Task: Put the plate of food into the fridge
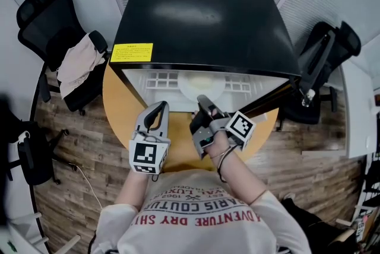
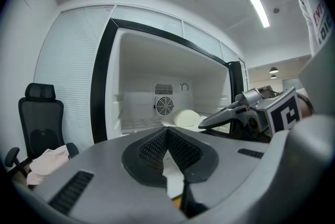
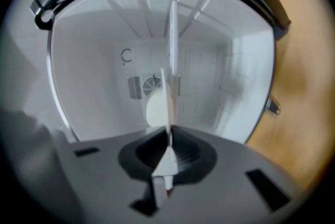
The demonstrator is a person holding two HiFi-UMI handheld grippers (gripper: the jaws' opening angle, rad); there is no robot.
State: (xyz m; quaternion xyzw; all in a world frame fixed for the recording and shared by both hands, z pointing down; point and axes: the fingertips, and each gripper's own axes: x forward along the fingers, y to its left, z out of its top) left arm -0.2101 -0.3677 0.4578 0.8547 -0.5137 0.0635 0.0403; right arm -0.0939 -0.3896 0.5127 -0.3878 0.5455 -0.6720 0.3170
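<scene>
Left gripper [image 1: 159,107]: jaws together, empty, above table [image 1: 119,109], at 8 o'clock of plate. Plate [image 1: 185,89]: pale food [image 2: 187,117], on shelf inside open fridge [image 1: 202,15]. Right gripper [image 1: 202,99]: clamped on plate rim at 6 o'clock.

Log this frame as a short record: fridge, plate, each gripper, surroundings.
fridge: black mini fridge, open, standing on round wooden table
plate: white plate inside the fridge, carrying pale rounded food
right: right gripper shut on the plate's rim
left: left gripper jaws together, empty, in front of the fridge
surroundings: office chair with a garment draped over it
</scene>
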